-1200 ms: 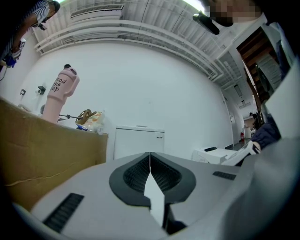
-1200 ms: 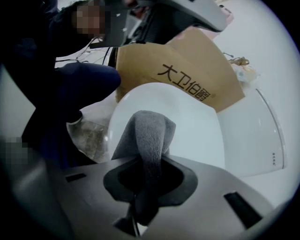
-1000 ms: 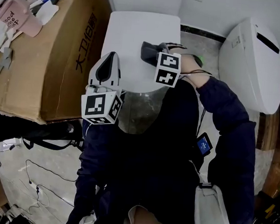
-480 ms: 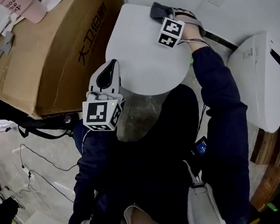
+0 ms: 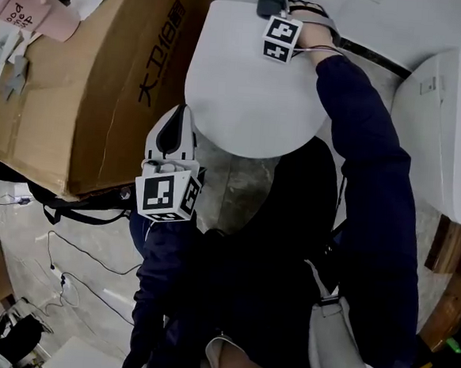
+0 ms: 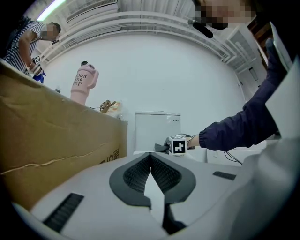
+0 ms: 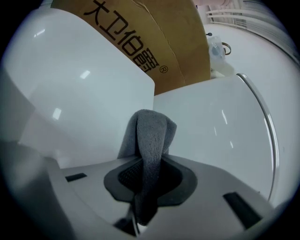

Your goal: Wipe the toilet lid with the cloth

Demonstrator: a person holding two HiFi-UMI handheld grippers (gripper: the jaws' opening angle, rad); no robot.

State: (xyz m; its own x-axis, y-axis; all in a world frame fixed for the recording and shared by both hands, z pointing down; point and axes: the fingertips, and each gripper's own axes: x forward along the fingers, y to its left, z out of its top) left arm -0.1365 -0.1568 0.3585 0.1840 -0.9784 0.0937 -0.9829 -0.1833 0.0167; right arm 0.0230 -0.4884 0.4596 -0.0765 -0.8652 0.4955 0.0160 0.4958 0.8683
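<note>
The right gripper (image 5: 285,13) is clamped on a grey cloth (image 5: 268,3), which the right gripper view shows folded and pinched between the jaws with its free end sticking out ahead (image 7: 151,140). It holds the cloth at the far edge of the white toilet lid (image 5: 245,101), towards the far right corner beside the tank (image 6: 157,129). The left gripper (image 5: 180,113) hangs off the lid's near left edge, next to the cardboard box (image 5: 88,73), with its jaws pressed together on nothing. Wiping looks under way. The lid shows no streaks or dirt, so the share already wiped cannot be read, and the broad middle and rounded near edge may still need passes.
</note>
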